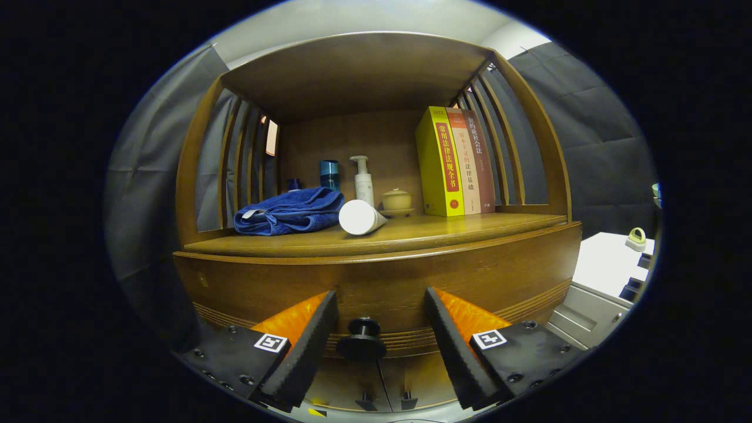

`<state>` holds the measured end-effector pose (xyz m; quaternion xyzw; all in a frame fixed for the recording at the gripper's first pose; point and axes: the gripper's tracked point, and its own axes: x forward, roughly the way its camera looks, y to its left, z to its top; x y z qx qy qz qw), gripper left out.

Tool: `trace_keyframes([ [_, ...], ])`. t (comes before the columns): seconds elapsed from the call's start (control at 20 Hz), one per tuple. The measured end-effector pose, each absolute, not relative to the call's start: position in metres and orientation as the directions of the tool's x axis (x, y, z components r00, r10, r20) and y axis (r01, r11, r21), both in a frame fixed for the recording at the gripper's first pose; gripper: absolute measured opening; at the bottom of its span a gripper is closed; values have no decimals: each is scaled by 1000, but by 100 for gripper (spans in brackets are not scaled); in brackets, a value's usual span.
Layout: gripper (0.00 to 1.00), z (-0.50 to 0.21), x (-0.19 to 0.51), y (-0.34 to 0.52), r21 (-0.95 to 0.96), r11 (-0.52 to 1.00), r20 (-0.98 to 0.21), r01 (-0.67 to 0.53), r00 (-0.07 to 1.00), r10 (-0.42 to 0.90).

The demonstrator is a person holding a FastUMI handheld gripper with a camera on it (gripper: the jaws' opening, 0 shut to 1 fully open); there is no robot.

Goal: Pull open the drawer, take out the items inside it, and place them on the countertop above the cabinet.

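1. Drawer front (376, 282): curved brown wood panel below the countertop, closed flush. Its dark round knob (362, 341) sits low on the panel, at its centre.
2. Gripper (380, 305): fingers spread wide apart, released, gripping nothing. The knob lies between the two fingers, touching neither.
3. Countertop (446, 232): wooden shelf directly above the drawer front, enclosed by slatted wooden sides and a wooden roof.
4. Blue towel (291, 211): folded, lying on the countertop, left of the knob's line.
5. White tube (360, 217): lying on its side on the countertop, round end facing the gripper, just beside the towel's right edge.
6. White pump bottle (363, 181): upright at the back of the countertop, behind the tube.
7. Teal cylinder container (329, 174): upright behind the towel, left of the pump bottle; contents cannot be seen.
8. Small lidded cup (397, 200): on a saucer, right of the pump bottle, lid on.
9. Three books (455, 161): standing upright, right of the cup, against the right slats.
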<state>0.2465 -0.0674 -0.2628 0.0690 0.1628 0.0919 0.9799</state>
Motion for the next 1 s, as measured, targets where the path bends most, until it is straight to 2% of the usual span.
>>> trace_keyframes([
  [0.65,99,-265,255,-72,157,975,-314,-155,929,198],
  [0.8,99,-238,246,-69,177,969,-261,-174,941,217],
  [1.0,99,-169,236,-82,142,973,-158,-182,966,204],
])
